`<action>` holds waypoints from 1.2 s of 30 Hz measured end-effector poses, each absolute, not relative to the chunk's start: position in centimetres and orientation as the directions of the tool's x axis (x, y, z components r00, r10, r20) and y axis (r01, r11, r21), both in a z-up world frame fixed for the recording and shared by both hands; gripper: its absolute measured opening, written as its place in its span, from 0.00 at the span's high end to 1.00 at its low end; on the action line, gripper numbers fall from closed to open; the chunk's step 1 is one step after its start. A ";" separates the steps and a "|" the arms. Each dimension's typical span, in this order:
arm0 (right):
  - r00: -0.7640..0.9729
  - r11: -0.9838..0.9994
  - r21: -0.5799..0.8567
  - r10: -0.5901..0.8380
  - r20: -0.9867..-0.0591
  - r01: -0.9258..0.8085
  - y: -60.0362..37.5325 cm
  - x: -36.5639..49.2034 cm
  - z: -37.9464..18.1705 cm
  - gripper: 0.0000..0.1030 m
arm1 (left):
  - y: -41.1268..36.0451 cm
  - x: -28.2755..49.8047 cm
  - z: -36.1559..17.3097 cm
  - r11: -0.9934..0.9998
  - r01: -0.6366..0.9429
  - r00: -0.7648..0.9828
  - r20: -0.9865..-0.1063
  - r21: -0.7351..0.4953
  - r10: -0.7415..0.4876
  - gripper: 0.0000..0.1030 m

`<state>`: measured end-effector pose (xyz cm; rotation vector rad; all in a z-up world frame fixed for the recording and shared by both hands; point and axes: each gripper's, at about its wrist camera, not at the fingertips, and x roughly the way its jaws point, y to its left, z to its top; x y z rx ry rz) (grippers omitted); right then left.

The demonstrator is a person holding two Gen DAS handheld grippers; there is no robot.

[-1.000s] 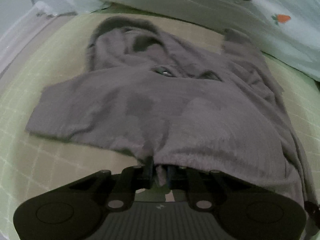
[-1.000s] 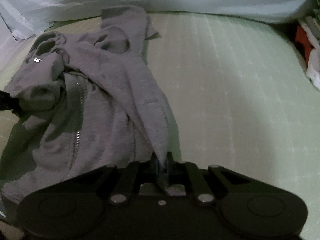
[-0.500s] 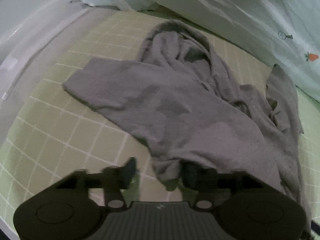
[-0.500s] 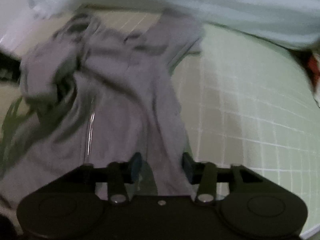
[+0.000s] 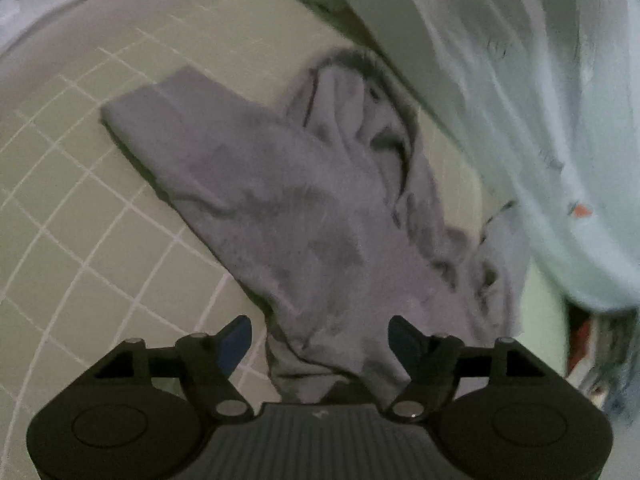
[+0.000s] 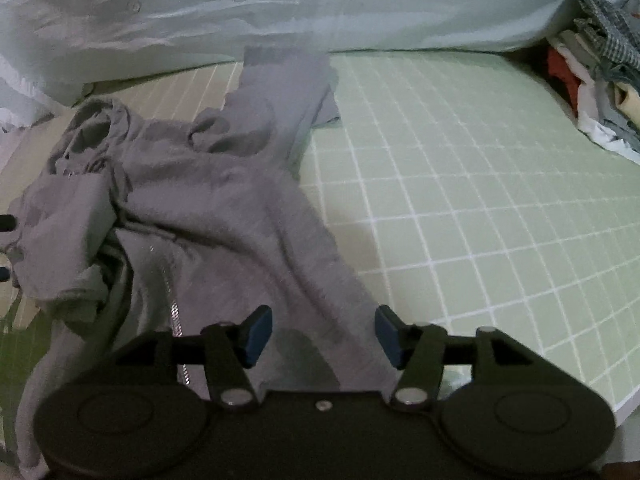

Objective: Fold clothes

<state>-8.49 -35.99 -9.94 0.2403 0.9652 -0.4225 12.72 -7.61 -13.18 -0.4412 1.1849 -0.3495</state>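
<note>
Claws first: I'm holding my left claw (image 5: 320, 342) with its jaws spread wide and gripping nothing, hoodie (image 5: 304, 216) cloth lying loose between them. My right claw (image 6: 322, 334) is likewise gaping over the hem, its blue pads (image 6: 256, 334) clear of the fabric. The grey hoodie is lying crumpled on the green gridded bed sheet (image 6: 460, 200); in the right view the hood is bunching at ten o'clock, one sleeve is running toward twelve o'clock up to the carrot-print duvet (image 6: 280, 12), and the zipper (image 6: 176, 312) is showing at seven o'clock. A heap of clothes (image 6: 592, 80) is sitting at two o'clock.

I'm judging the risk to be a bad regrasp: with layers this rumpled, closing a claw could pinch several thicknesses or snag the zipper, dragging the whole garment askew. The sleeve touching the duvet could also catch there.
</note>
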 end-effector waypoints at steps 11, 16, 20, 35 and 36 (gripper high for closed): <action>0.459 0.889 -0.042 -0.276 -0.844 0.457 -34.1 -9.6 -10.3 0.40 | -6.4 15.1 -12.1 0.909 0.059 0.427 -0.812 -0.413 -0.397 0.93; 0.459 0.900 -0.046 -0.265 -0.848 0.433 -34.0 -9.2 -10.7 0.40 | -0.9 16.9 -9.3 0.952 -0.041 0.591 -0.776 -0.303 -0.221 0.95; 0.464 0.907 -0.043 -0.254 -0.849 0.418 -34.2 -8.7 -11.0 0.40 | 4.1 18.2 -7.9 0.959 -0.200 0.649 -0.760 -0.200 -0.023 0.95; 0.587 0.908 0.088 -0.188 -0.787 0.409 -40.2 -7.5 -10.0 0.00 | -4.2 11.0 -6.9 0.989 -0.077 0.630 -0.775 -0.128 -0.051 0.09; 0.597 0.911 0.104 -0.172 -0.784 0.399 -40.8 -7.4 -9.9 0.00 | -5.5 10.6 -7.2 0.990 -0.059 0.610 -0.790 -0.126 -0.065 0.09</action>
